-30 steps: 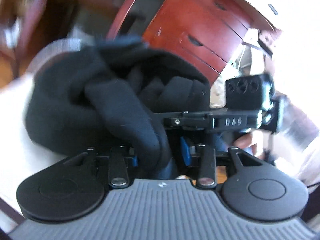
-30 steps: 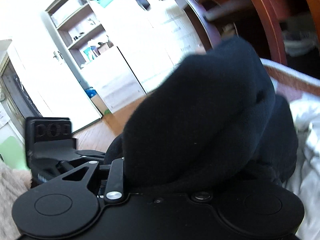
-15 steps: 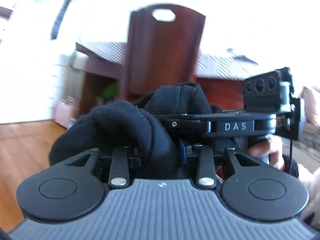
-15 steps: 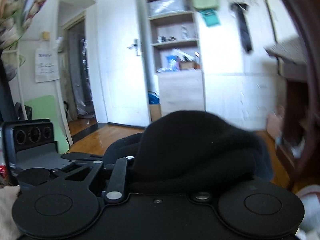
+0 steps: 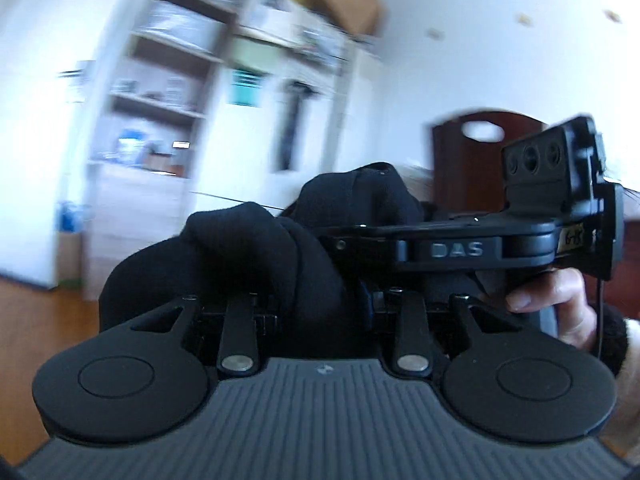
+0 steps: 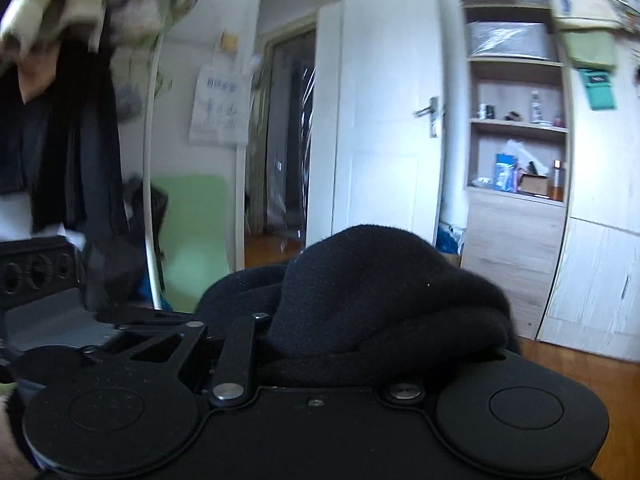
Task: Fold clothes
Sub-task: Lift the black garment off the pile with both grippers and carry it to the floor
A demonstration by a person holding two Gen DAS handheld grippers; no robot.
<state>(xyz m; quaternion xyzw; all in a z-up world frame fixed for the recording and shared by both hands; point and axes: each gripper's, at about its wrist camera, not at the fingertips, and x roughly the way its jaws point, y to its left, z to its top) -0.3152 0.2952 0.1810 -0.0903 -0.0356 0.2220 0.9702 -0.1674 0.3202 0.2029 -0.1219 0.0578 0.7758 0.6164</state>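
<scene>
Left wrist view: the left gripper (image 5: 320, 312) is clenched on a bunched fold of the black fleece garment (image 5: 248, 256), which rises between its fingers and piles up ahead of them, hiding the fingertips. Just to the right of this bundle, the right gripper (image 5: 360, 240) lies on its side, its body marked DAS reaching into the same cloth from the right. A hand (image 5: 560, 304) in a dark cuff and pale sleeve holds its handle at the right edge. Beyond the tool, far ahead, stand a blurred white shelf unit (image 5: 168, 92) to the left and a dark wooden chair back (image 5: 472, 168) to the right, over a wooden floor (image 5: 36, 320).

Right wrist view: the right gripper (image 6: 360, 344) has just been closing and is clamped on the garment (image 6: 384, 292), which mounds over its fingers and covers the right one completely. The cloth hangs in the air, held up by both tools. To the left of the mound sits the left gripper (image 6: 132, 316), side-on and touching the cloth. Ahead are a white door (image 6: 384, 120), a shelf unit (image 6: 516, 120) to its right, and hanging clothes (image 6: 60, 120) to the far left.
</scene>
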